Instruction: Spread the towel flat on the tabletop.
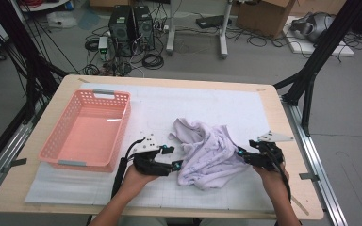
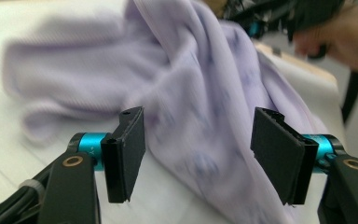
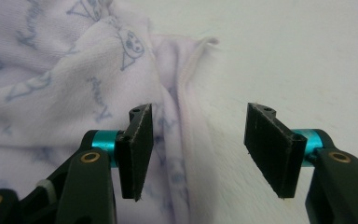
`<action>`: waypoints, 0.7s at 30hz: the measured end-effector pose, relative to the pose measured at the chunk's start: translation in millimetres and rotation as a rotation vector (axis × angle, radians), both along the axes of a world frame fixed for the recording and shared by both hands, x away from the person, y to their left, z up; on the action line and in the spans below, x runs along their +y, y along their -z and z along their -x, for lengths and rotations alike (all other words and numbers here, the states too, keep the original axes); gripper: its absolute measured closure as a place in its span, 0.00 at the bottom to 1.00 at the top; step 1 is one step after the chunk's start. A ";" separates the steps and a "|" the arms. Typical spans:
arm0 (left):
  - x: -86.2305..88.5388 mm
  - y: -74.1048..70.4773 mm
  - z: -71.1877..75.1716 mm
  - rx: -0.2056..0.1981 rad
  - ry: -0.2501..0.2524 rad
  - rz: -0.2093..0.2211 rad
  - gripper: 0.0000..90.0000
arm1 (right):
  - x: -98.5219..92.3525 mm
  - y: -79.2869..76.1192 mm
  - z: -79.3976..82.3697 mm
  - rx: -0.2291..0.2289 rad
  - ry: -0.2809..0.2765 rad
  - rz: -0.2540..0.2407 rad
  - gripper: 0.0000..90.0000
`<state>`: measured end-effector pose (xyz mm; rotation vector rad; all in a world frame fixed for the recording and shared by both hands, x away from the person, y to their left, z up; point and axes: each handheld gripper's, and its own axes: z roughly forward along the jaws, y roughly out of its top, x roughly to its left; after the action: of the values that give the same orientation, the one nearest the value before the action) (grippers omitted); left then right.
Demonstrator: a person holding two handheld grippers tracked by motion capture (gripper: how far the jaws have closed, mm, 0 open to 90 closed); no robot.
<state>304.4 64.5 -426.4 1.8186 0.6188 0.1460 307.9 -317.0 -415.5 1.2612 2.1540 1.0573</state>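
Observation:
A crumpled pale lilac garment [image 1: 207,150] with a small printed pattern lies on the white mat near the table's front. My left gripper [image 1: 173,157] is at its left edge. In the left gripper view the jaws [image 2: 200,154] stand wide apart with the garment [image 2: 205,93] just beyond and partly between them, the pads clear of it. My right gripper [image 1: 242,153] is at the garment's right edge. Its jaws [image 3: 198,149] are open too, over a seamed hem of the garment [image 3: 186,107], with nothing pinched.
An empty pink plastic basket [image 1: 87,129] stands on the left of the mat. The wooden table [image 1: 273,108] ends close behind the right hand. Black frame posts, computer towers and cables stand on the floor beyond the table.

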 end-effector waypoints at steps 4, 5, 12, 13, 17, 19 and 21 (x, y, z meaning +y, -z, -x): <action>-24.6 -6.3 -17.2 0.001 0.023 -0.029 0.41 | 17.3 11.8 -18.1 0.043 -0.032 0.026 0.46; -32.9 -6.1 -20.9 0.008 0.032 -0.041 0.41 | 20.4 14.2 -21.0 0.051 -0.035 0.036 0.47; -67.5 7.4 -24.7 0.012 0.109 -0.173 0.87 | 16.3 15.1 -20.6 0.090 -0.072 0.052 0.88; -65.6 7.1 -22.4 0.004 0.112 -0.187 0.89 | 13.5 13.8 -17.8 0.084 -0.062 0.060 0.89; -40.9 3.4 -12.1 0.007 0.097 -0.179 0.92 | -4.7 11.6 -6.5 0.048 -0.009 0.086 0.89; -23.5 2.5 -5.7 0.007 0.080 -0.169 0.92 | -15.6 11.6 -0.8 0.064 0.021 0.060 0.89; -7.4 3.0 1.0 0.004 0.056 -0.169 0.93 | -23.2 11.5 7.1 0.068 0.025 0.047 0.89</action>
<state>303.4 57.1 -429.5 1.9976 0.5723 0.1610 300.8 -340.2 -427.0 1.3173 2.1941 0.9613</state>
